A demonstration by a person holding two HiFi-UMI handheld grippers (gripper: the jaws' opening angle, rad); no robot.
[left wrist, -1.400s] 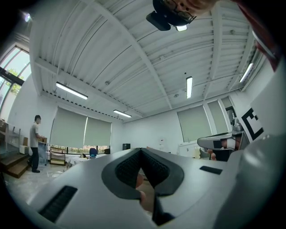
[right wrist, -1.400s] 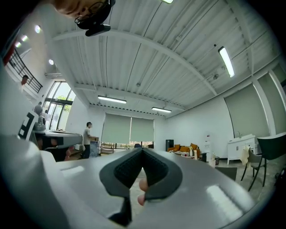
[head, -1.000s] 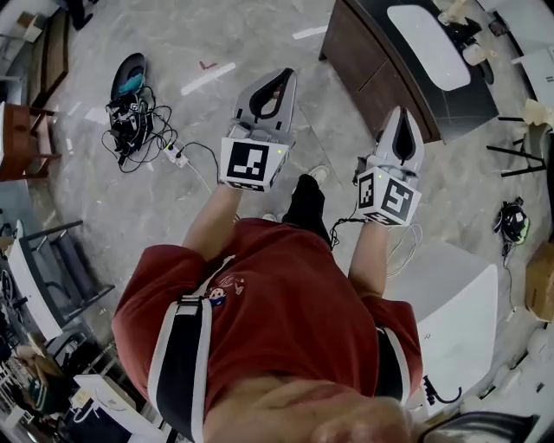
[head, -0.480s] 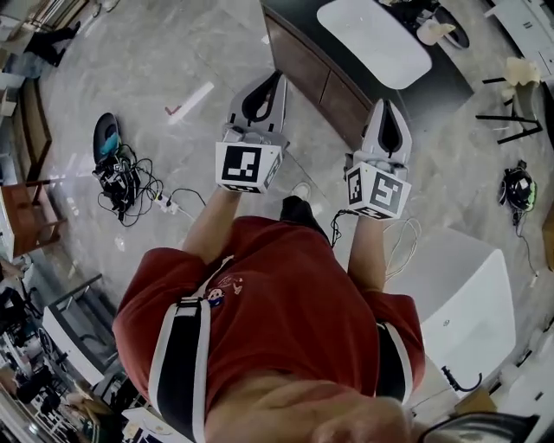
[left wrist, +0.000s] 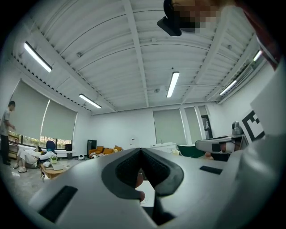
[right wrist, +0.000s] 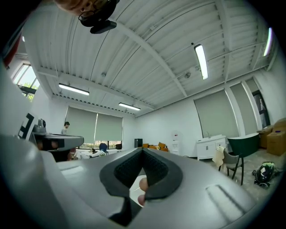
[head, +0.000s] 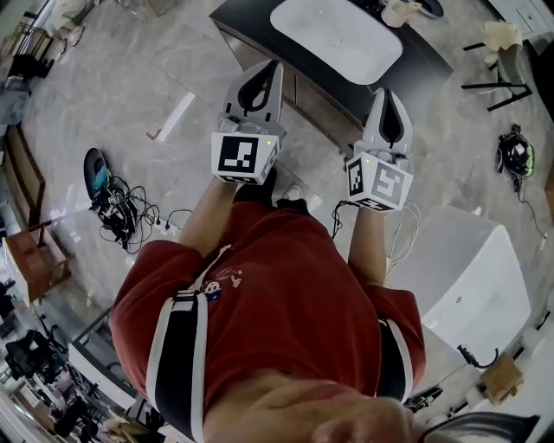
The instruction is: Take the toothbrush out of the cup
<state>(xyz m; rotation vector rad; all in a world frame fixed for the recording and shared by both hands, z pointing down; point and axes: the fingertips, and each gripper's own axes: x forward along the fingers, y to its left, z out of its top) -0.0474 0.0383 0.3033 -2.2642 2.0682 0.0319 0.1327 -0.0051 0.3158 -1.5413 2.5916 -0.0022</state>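
While one basin sits ahead, two hand-held grippers are closed, empty.

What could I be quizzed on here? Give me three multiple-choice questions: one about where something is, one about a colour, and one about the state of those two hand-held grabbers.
1. Where is the white basin?
A. Set in the top of the dark cabinet, ahead of the person
B. On a wall shelf
C. On a chair seat

2. What colour is the person's shirt?
A. Blue
B. Red
C. Green

3. How do the left gripper and right gripper stand?
A. Both wide open
B. One clamps a toothbrush
C. Both shut, holding nothing

Answers:
1 A: the head view shows the basin sunk into the cabinet top beyond both grippers.
2 B: the shirt is plainly red.
3 C: in each gripper view the jaws meet at the tips with nothing between them.
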